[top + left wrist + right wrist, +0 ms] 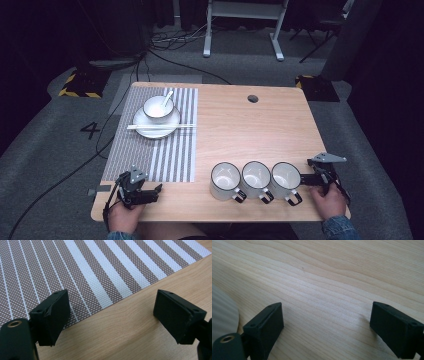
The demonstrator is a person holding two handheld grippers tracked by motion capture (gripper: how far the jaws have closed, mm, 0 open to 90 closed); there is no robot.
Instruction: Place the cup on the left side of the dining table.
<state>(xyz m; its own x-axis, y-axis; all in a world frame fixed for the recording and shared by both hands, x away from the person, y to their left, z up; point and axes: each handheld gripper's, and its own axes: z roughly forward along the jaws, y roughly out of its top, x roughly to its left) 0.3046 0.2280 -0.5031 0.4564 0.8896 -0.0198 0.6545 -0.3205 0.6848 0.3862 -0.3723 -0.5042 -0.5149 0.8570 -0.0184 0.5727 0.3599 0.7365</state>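
**Grippers at rest beside a row of mugs**

Right gripper (306,179), jaws spread and empty, lies just right of the rightmost mug (285,180), probably poised to take it. Left gripper (156,191), likewise released, rests well left, near the placemat (165,155).

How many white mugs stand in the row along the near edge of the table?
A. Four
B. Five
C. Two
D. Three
D: the high view shows three white mugs side by side near the front edge of the table, handles turned toward the person, next to the right gripper.
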